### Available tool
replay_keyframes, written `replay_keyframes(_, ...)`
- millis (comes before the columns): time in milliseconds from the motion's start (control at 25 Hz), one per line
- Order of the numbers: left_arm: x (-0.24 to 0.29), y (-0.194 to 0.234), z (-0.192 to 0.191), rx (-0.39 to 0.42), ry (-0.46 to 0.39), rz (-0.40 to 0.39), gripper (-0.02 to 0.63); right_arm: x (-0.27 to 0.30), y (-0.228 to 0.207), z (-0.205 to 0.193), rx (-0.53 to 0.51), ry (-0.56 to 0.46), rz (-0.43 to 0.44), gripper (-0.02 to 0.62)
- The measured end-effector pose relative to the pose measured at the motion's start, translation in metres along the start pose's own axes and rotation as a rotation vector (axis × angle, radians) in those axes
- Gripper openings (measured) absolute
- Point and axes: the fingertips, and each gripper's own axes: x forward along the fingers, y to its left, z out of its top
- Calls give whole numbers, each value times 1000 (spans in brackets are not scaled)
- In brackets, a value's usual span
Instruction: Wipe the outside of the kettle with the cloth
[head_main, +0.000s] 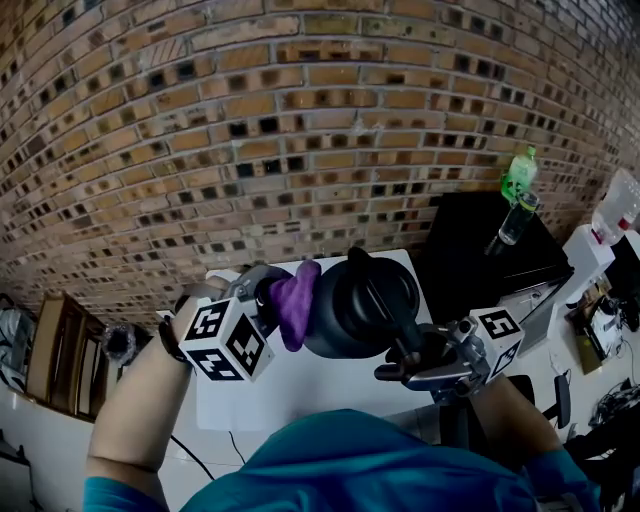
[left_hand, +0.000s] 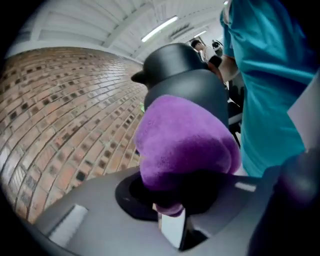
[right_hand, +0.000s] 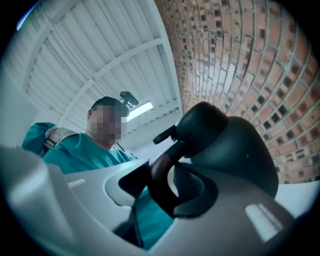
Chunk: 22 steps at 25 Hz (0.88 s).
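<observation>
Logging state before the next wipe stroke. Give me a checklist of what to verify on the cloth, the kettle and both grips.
1. left gripper clamped on cloth: ok, the jaws are shut on the purple wad.
2. right gripper on handle: ok, the jaws are closed around it.
3. cloth against kettle: ok, the head view shows it pressed to the kettle's left flank.
4. lid closed: ok, it looks seated.
5. kettle base clear of table: cannot tell, the underside is hidden.
</observation>
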Motion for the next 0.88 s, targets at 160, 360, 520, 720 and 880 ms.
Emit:
replay_keyframes(160,26,-28,-26,113,91,-84,74,-1,10,-5,15,-24,21,155)
replay_keyframes(360,31,-13,-52,-88,34,-210,74,4,8,-27,-39,49,-6,156)
replay_keyframes(520,7,32,-17,-246,-180,-269,75,4,0,-39,-50,89,-24,156)
replay_keyframes(720,14,8,19,-100,-201,-507,75,17,9,-47,-32,117,32,158)
replay_keyframes(880,31,-26,5,34,-76,-609,74,20,14,-43,-8,73,58,160)
